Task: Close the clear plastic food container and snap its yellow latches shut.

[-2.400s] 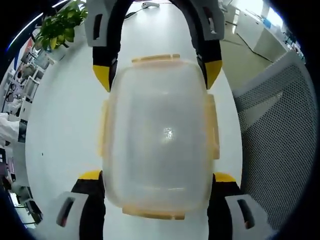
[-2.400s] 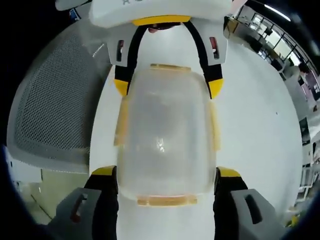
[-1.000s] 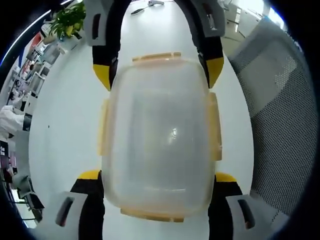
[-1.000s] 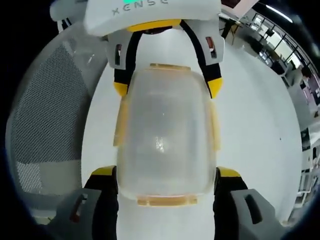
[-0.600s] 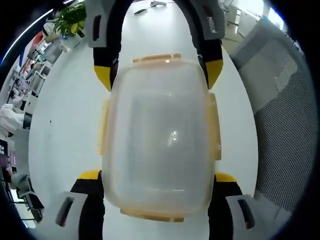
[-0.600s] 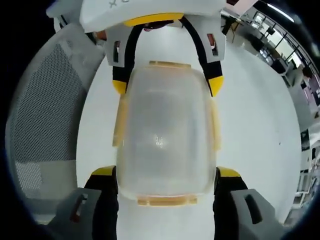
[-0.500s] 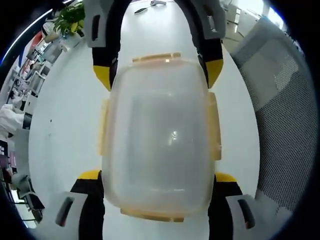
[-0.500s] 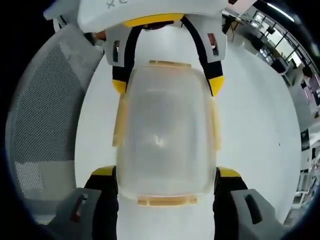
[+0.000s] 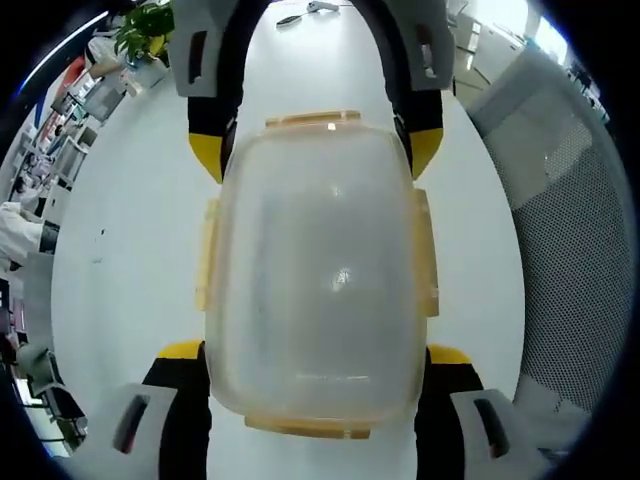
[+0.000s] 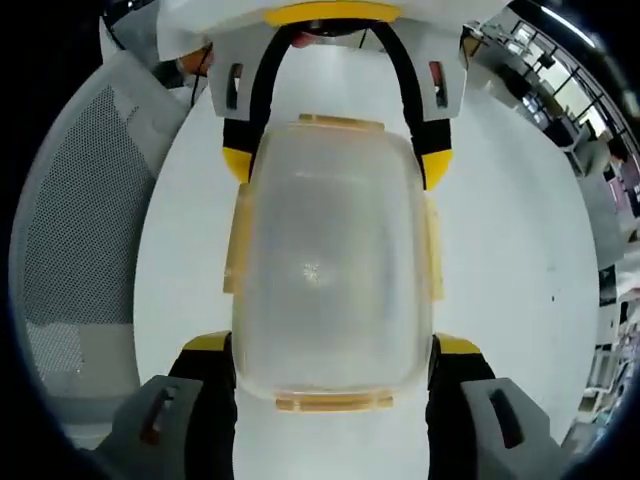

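Note:
A clear plastic food container (image 9: pixel 315 270) with its lid on hangs over a white table (image 9: pixel 130 250). Yellow latch flaps show at its four edges, such as the far latch (image 9: pixel 312 119) and the near latch (image 9: pixel 308 428). My left gripper (image 9: pixel 315 352) is shut on the near end, its yellow-tipped jaws pressing both sides. The right gripper (image 9: pixel 315 150) clamps the opposite end. In the right gripper view the same container (image 10: pixel 330 270) sits between my right gripper (image 10: pixel 332 348) and the left gripper (image 10: pixel 337 160). I cannot tell if the latches are snapped.
A grey mesh chair (image 9: pixel 570 230) stands beside the table, also seen in the right gripper view as the chair (image 10: pixel 80 230). A green plant (image 9: pixel 145 25) and office desks lie at the far edge. A small dark object (image 9: pixel 305 12) rests far off on the table.
Both grippers keep the same hold on the container. The background has slid slightly in both views, so the hands and the container have shifted together.

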The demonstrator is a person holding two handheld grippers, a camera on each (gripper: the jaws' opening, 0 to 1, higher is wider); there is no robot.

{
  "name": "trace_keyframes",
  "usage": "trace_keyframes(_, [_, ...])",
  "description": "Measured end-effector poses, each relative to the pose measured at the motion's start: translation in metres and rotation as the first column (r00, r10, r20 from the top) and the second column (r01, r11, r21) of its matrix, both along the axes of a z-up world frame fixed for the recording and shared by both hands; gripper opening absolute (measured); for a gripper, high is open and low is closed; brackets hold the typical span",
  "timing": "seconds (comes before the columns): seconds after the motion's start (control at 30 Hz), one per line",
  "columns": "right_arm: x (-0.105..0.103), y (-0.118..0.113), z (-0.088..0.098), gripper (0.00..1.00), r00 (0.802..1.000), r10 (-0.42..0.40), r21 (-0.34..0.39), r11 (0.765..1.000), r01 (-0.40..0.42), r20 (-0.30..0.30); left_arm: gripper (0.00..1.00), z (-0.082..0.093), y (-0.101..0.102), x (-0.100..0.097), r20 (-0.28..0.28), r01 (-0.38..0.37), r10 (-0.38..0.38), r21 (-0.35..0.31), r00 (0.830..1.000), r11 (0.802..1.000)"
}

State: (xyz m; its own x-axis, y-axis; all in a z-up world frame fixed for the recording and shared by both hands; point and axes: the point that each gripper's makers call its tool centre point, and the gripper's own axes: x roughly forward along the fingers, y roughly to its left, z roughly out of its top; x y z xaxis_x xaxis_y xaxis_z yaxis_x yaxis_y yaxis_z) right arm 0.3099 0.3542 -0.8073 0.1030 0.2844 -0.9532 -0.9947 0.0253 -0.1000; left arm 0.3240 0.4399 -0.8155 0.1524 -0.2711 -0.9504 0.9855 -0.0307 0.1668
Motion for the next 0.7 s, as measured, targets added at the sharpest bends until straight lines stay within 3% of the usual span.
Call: trace_keyframes(0.7, [0.039, 0.007, 0.000, 0.75, 1.000, 0.005, 0.025, 1.000, -0.005, -0.001, 0.82, -0.001, 0.007, 0.037, 0.004, -0.007, 0.007, 0.021, 1.000, 1.000])
